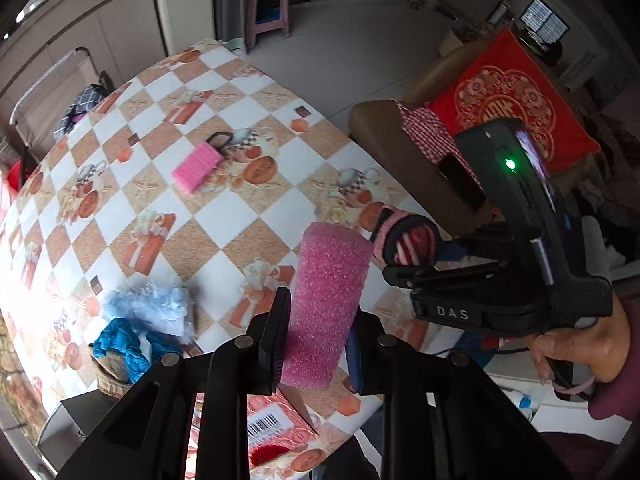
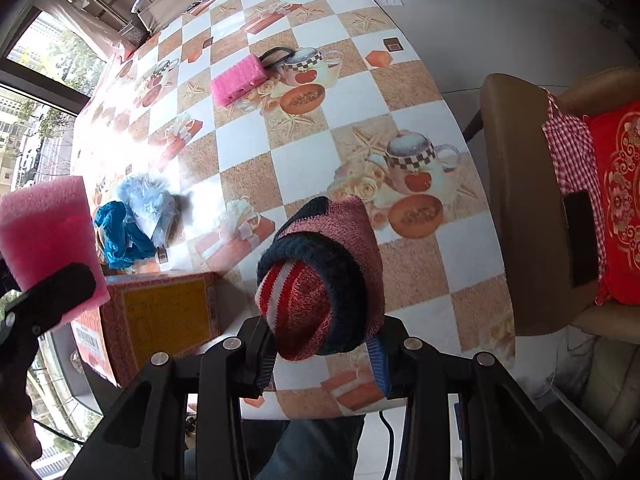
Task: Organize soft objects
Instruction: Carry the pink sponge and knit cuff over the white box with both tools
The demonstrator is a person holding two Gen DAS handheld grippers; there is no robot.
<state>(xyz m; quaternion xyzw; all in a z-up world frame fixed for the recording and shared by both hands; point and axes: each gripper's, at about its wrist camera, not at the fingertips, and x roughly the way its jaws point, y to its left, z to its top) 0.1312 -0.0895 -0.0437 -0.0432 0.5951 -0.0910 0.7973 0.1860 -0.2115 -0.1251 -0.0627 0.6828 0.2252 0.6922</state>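
While your left claw point(image 1: 316, 340) grips the pink foam block point(image 1: 326, 304) and your right claw point(image 2: 324, 356) clenches the knitted sock roll point(image 2: 324, 280), both raised above the counter point(image 2: 304, 152) near the cardboard box point(image 2: 164, 312), either soft piece could squirm loose if your squeeze eases.

A table point(image 2: 304, 152) covered in a checked oilcloth printed with teapots, gift boxes and starfish carries the things. A pink sponge block point(image 2: 239, 79) lies toward its far end, touching a black loop point(image 2: 276, 56). Nearer lie a fluffy pale-blue item point(image 2: 146, 204) and a teal cloth point(image 2: 118, 236), touching. A red patterned box point(image 2: 160, 312) sits at the near edge.
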